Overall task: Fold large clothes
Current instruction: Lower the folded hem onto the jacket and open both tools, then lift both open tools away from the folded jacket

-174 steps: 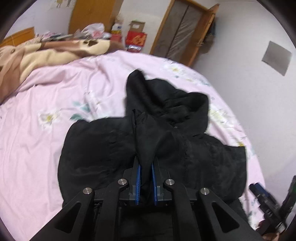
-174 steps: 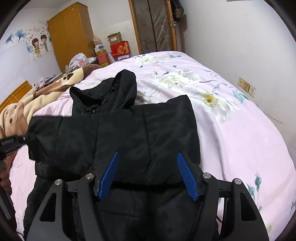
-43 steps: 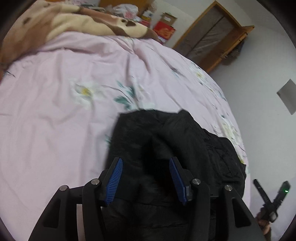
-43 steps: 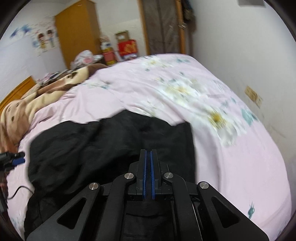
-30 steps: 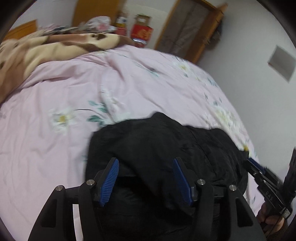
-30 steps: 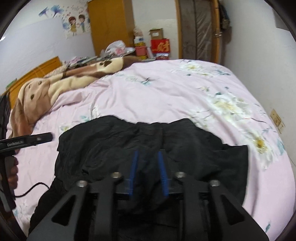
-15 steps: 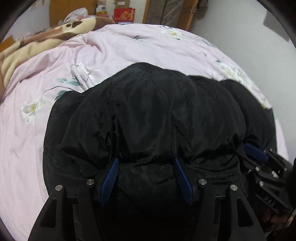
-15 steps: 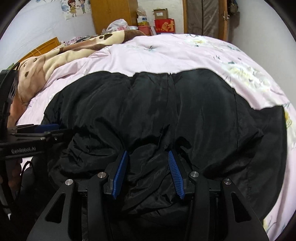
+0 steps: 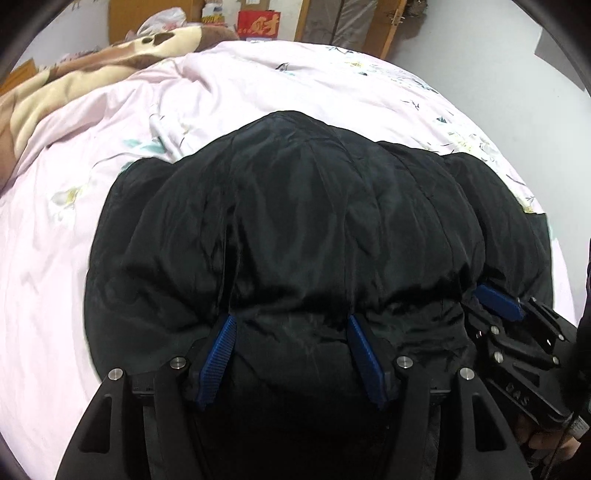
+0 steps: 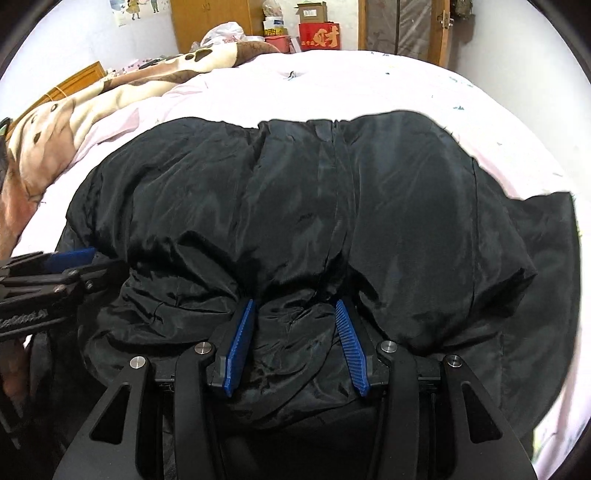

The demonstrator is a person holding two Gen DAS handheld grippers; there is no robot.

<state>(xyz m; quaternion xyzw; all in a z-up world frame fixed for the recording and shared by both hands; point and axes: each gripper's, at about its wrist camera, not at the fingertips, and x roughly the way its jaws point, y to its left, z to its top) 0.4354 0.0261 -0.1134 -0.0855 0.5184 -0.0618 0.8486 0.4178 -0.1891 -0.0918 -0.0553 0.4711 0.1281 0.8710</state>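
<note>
A black padded jacket lies folded in a thick bundle on the pink floral bed sheet; it also fills the right wrist view. My left gripper is open, its blue pads pushed against the near fold of the jacket with fabric bulging between them. My right gripper is open the same way on the near fold. The right gripper shows at the right edge of the left wrist view, and the left gripper shows at the left edge of the right wrist view.
A brown and cream blanket is bunched at the far left of the bed. A wooden wardrobe, a red box and bags stand beyond the bed. A wooden door and a grey wall are at the right.
Both grippers have opened and come down close onto the jacket's near edge. The jacket, earlier spread with its hood showing, is now folded over into a compact bundle.
</note>
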